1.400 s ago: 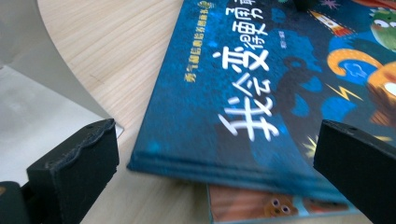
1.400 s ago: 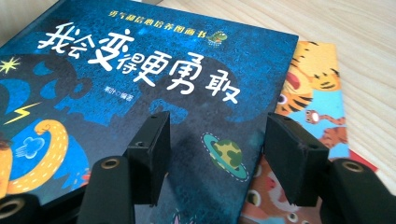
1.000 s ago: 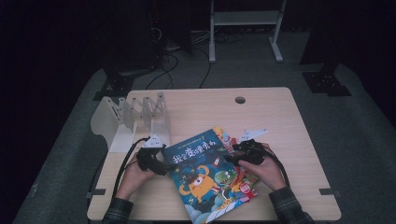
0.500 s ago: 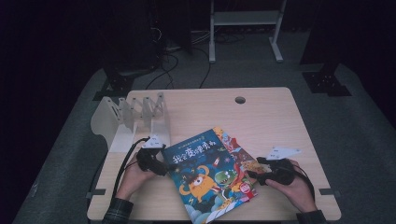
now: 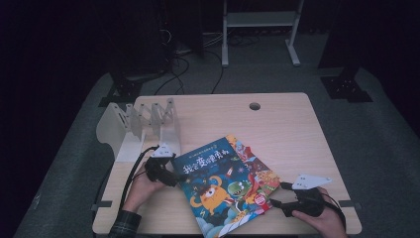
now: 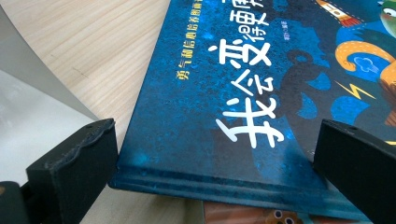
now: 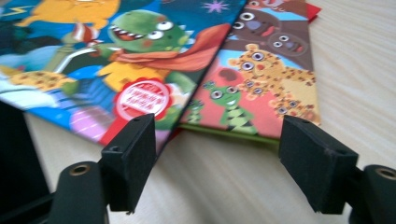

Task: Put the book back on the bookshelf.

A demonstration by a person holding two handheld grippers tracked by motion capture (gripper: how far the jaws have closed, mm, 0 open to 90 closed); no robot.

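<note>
Left gripper (image 5: 173, 179) is held at the near-left edge of the blue book (image 5: 218, 186), jaws wide apart, w/ the book's corner seen between them in the left gripper view; the pads are not pressed on it. The blue book (image 6: 243, 107) is laid flat and askew on the wooden table (image 5: 287, 134), approx. at the middle of its near half, on top of a 2nd picture book (image 5: 257, 171) whose edge is shown at the right side. Right gripper (image 5: 277, 204) is kept low near the front-right corner of the stack, jaws also wide and just opened further; only bare table top is found between them, and the books' corner (image 7: 261, 79) is seen just beyond the tips, not touched.

A white book rack (image 5: 143, 124) w/ several dividers is placed at the left side of the table, just behind the left hand (image 5: 143, 186). A round cable hole (image 5: 254, 106) is seen near the far edge. Nothing is standing btw. the grippers and the books.
</note>
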